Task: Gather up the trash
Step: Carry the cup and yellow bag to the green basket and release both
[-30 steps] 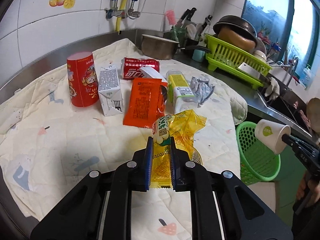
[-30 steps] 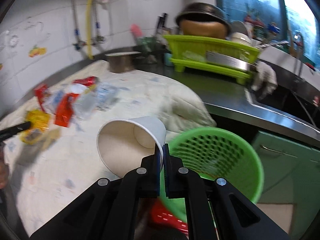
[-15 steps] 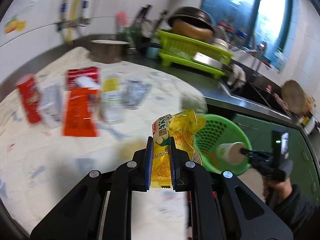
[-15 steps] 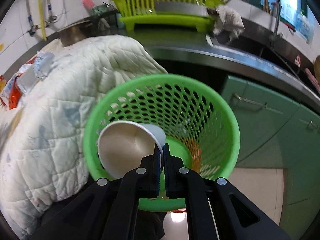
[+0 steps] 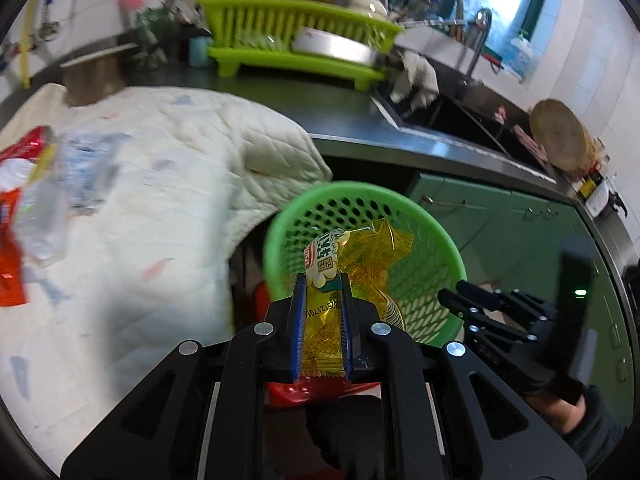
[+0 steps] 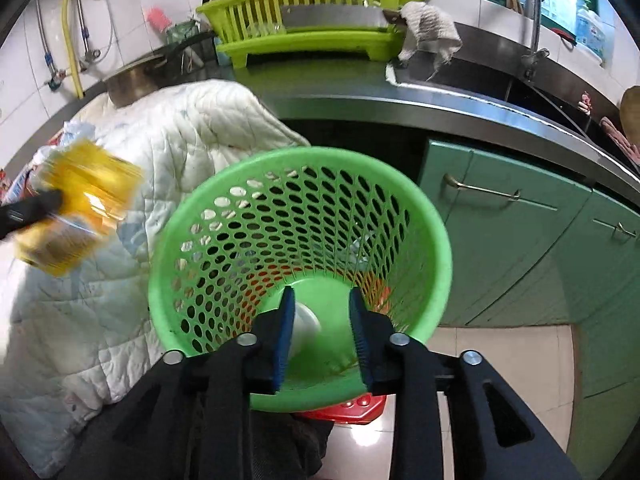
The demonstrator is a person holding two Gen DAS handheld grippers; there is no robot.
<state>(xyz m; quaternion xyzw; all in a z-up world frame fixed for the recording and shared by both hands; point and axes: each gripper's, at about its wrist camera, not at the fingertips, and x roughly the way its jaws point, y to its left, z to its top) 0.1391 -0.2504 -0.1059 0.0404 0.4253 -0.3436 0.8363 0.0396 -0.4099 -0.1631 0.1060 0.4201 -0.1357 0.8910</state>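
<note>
Yellow wrapper [image 5: 320,320] is pinched tight in our left tool [image 5: 322,312], above the green basket [image 5: 440,248]. Our right tool [image 6: 322,324] is opening over it; the white cup [image 6: 306,330] lies loose inside, between its fingers.

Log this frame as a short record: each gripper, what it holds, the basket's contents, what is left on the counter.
left gripper: shut on yellow wrapper, in front of the basket
right gripper: jaws opening, nothing pinched
basket: green, white cup inside
counter: blurred trash remains on the quilt
</note>
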